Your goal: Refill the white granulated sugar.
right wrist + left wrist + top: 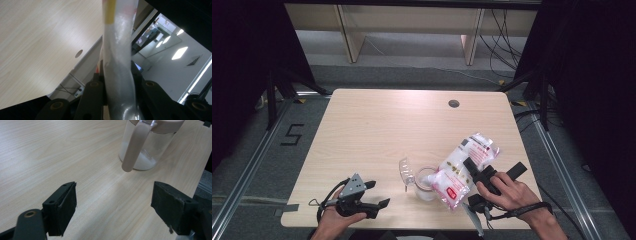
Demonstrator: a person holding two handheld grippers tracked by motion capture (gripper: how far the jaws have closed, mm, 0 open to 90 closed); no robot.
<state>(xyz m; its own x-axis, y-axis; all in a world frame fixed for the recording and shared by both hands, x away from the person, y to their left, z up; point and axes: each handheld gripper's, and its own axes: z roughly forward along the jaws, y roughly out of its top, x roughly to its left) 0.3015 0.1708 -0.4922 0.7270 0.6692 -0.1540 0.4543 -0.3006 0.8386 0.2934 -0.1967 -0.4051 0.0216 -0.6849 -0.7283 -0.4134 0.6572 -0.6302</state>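
Observation:
A clear plastic bag (464, 162) of white grains with a pink label hangs tilted, its lower end over the mouth of a glass jar (426, 184). My right gripper (473, 170) is shut on the bag's upper part; in the right gripper view the bag (119, 62) is squeezed between the jaws of that gripper (117, 86). The jar (143, 147) has a pinkish rim and handle and a layer of white grains at its bottom. Its clear lid (406, 171) stands open to the left. My left gripper (378, 193) rests open near the table's front left, and nothing lies between the jaws of the left gripper (115, 195).
The light wooden table (382, 125) has a round cable hole (454, 103) at the back right. Dark curtains flank the table on both sides, and cables lie on the floor beyond it. The jar stands close to the front edge.

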